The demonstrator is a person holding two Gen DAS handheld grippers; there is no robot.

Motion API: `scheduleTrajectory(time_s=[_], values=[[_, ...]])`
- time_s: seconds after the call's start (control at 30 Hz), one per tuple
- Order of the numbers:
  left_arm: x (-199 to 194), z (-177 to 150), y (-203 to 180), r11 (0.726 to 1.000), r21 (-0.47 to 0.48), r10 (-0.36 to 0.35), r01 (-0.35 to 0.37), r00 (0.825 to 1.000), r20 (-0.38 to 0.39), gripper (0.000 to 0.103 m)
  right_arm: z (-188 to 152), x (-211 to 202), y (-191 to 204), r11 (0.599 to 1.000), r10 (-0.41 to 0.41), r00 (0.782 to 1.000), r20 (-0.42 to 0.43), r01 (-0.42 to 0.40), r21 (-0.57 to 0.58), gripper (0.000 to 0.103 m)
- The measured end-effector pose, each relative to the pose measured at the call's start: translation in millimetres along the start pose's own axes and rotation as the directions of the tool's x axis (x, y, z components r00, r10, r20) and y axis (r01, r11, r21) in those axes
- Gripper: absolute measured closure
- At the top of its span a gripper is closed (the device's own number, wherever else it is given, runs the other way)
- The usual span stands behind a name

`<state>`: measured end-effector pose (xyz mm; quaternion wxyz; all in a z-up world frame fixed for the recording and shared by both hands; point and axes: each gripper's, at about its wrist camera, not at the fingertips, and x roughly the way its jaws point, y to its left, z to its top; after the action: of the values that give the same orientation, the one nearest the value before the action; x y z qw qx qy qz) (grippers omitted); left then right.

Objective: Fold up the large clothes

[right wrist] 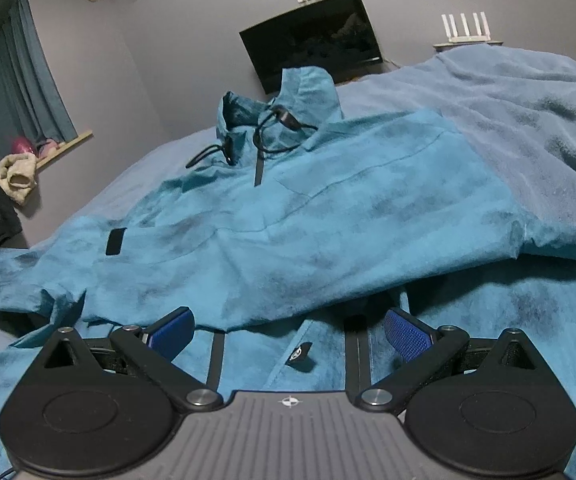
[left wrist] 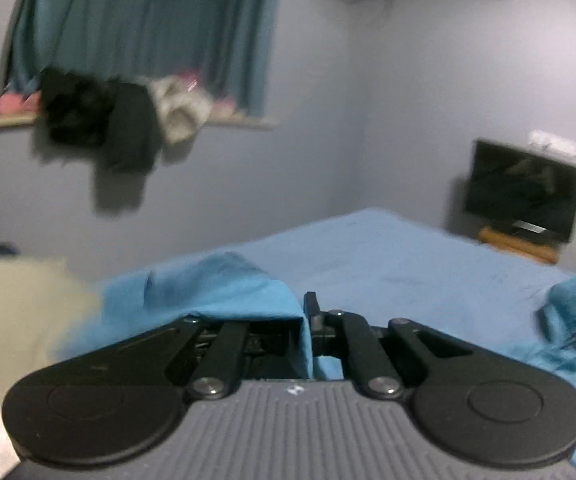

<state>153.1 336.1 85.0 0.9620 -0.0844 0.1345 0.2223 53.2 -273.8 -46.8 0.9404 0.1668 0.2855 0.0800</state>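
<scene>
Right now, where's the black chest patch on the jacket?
In the right wrist view the black patch sits left of centre on the blue jacket, below and left of the collar drawcords, above the open right gripper.

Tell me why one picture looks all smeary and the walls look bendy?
Left wrist view: blurred all over, so the hanging clothes and TV look smeared, while the left gripper, shut on the blue jacket, stays sharper. Right wrist view: crisp, jacket seams and the open right gripper clear. Both views: dim light, and the fisheye lens bends the walls and curtain.
</scene>
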Motion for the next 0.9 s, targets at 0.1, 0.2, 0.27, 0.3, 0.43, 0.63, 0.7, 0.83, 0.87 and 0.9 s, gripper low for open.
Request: scheduleTrajectory(time_s=[0.1, 0.2, 0.27, 0.3, 0.43, 0.63, 0.7, 0.83, 0.87, 0.9], values=[[-20.0, 22.3, -33.2, 0.996, -0.009, -0.083, 0.084, 0.995, 0.057, 0.102, 0.4, -3.8, -1.5, 1.0, 0.0, 1.0, 0.015, 0.0, 0.001, 0.001], [-41.9, 39.8, -77.5, 0.982, 0.024, -0.19, 0.188, 0.975, 0.114, 0.103, -0.4, -7.4, -3.3, 1.0, 0.007, 1.0, 0.021, -0.007, 0.004, 0.001], [-58.2, 46.7, -112.4, 0.963, 0.088, -0.264, 0.253, 0.953, 0.148, 0.103, -0.6, -9.6, -3.7, 1.0, 0.011, 1.0, 0.028, -0.011, -0.003, 0.001], [-67.6, 49.1, -130.9, 0.951, 0.119, -0.304, 0.287, 0.938, 0.165, 0.103, -1.2, -10.1, -3.5, 1.0, 0.012, 0.999, 0.03, -0.011, -0.01, 0.001], [-95.8, 48.1, -204.0, 0.883, 0.192, -0.46, 0.428, 0.872, 0.17, 0.103, -4.0, -8.0, -1.7, 0.999, 0.015, 1.0, 0.025, -0.014, -0.032, 0.001], [-109.3, 4.2, -318.0, 0.781, 0.275, -0.595, 0.561, 0.802, 0.052, 0.103, -6.9, -5.4, 3.0, 0.997, 0.03, 0.999, 0.017, -0.029, -0.069, 0.001], [-105.2, -21.6, -352.9, 0.754, 0.3, -0.611, 0.585, 0.791, -0.008, 0.102, -8.1, -4.3, 4.1, 0.996, 0.034, 0.999, 0.015, -0.033, -0.081, 0.001], [-96.3, -83.1, -408.6, 0.698, 0.356, -0.608, 0.622, 0.777, -0.164, 0.1, -11.1, 0.2, 3.2, 0.994, 0.03, 1.0, 0.004, -0.029, -0.106, 0.001], [-93.3, -97.9, -418.1, 0.682, 0.361, -0.603, 0.636, 0.768, -0.216, 0.095, -11.6, 1.9, 2.7, 0.994, 0.027, 1.0, -0.002, -0.027, -0.106, 0.001], [-93.6, -110.9, -424.9, 0.67, 0.365, -0.595, 0.646, 0.762, -0.257, 0.082, -11.8, 3.3, 1.3, 0.994, 0.027, 1.0, -0.008, -0.028, -0.103, 0.001]])
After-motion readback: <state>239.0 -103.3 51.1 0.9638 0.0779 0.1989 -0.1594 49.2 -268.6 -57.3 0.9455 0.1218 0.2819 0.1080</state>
